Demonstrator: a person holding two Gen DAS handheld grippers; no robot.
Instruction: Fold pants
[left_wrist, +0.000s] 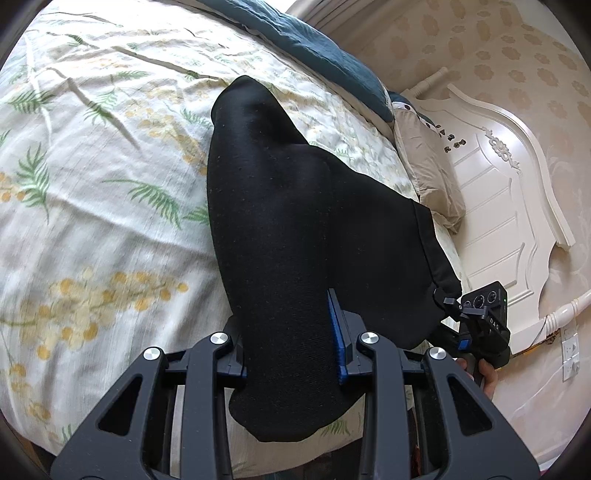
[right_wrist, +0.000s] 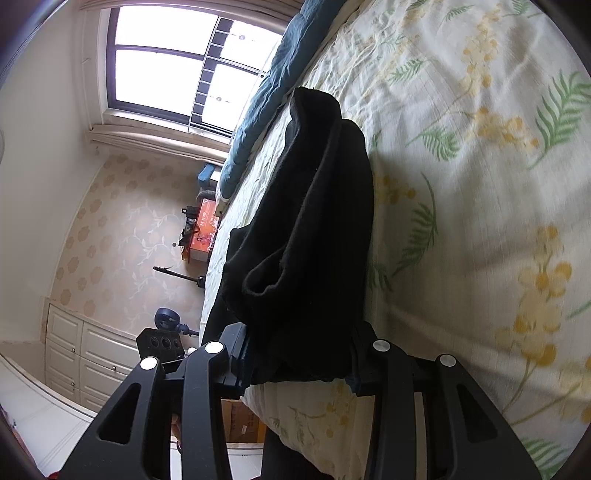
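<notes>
Black pants (left_wrist: 280, 229) lie stretched over the floral bedspread (left_wrist: 92, 184), lifted at the near end. My left gripper (left_wrist: 291, 350) is shut on a thick bunch of the pants; its blue pad (left_wrist: 337, 332) shows on the right finger. In the right wrist view the pants (right_wrist: 314, 221) hang bunched, with an open leg cuff facing the camera. My right gripper (right_wrist: 299, 358) is shut on that end of the pants. The right gripper also shows in the left wrist view (left_wrist: 448, 304), clamped on the waistband corner.
A dark teal blanket (left_wrist: 325, 48) lies along the bed's far side. A beige pillow (left_wrist: 428, 173) and white headboard (left_wrist: 509, 192) are to the right. The right wrist view shows a window (right_wrist: 166, 62), white cabinets (right_wrist: 85, 354), a fan (right_wrist: 168, 321) and an orange box (right_wrist: 205, 232).
</notes>
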